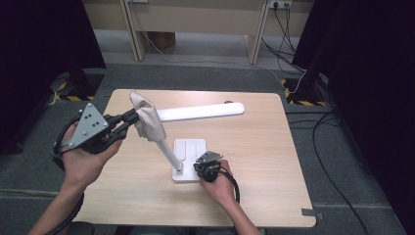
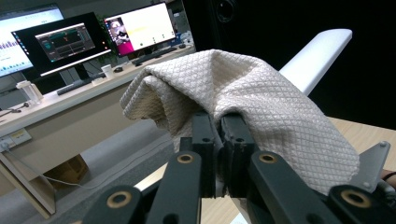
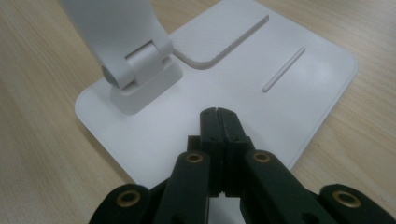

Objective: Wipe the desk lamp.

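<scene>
A white desk lamp stands mid-table: flat base (image 1: 190, 149), slanted arm (image 1: 166, 149) and long head (image 1: 200, 111) reaching right. A cream quilted cloth (image 1: 145, 117) drapes over the joint between arm and head. My left gripper (image 1: 131, 117) is shut on the cloth (image 2: 261, 102), its jaws pinching the fabric's fold, with the lamp head (image 2: 317, 51) behind it. My right gripper (image 1: 199, 168) is shut with nothing between its jaws, its tips resting down on the lamp base (image 3: 289, 102) near the arm's hinge (image 3: 140, 70).
The wooden table (image 1: 254, 161) has bare room on its right half and along its front. Black curtains and cables flank it on both sides. Monitors (image 2: 70, 42) stand on a desk off to the side in the left gripper view.
</scene>
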`<state>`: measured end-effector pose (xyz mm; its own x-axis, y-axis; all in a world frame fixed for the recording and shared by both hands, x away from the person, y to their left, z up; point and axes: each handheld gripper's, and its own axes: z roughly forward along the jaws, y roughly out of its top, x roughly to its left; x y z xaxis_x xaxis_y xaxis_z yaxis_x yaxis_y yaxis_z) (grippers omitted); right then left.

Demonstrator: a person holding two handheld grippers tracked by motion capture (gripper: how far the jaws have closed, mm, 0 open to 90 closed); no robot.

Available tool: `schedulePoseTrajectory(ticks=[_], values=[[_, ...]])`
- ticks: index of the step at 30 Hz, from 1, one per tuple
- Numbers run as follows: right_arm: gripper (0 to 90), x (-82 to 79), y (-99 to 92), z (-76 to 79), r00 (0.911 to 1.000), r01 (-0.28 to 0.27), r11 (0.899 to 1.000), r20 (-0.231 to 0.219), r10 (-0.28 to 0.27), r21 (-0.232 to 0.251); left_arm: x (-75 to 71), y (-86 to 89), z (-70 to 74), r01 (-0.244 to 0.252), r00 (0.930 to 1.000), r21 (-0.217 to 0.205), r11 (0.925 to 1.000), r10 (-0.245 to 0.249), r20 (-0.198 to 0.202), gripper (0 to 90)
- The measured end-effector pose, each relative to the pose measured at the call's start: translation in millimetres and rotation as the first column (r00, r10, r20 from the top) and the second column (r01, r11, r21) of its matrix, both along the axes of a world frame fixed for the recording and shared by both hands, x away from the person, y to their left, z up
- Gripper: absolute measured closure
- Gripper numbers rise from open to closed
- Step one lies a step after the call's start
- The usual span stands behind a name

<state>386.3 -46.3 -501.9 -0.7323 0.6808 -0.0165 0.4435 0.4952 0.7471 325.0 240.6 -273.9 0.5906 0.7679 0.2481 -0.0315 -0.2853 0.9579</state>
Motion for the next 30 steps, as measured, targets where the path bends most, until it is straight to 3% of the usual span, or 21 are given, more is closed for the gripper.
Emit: schedulePoseTrajectory(ticks=[30], values=[[90.0,0.0,-4.4,-3.7,0.9999,-0.012,0.999,0.006,0.012,0.041,9.9,-19.5,3.9,-0.002,0.9991,-0.004,1.0000,0.002,-0.042,85.3]])
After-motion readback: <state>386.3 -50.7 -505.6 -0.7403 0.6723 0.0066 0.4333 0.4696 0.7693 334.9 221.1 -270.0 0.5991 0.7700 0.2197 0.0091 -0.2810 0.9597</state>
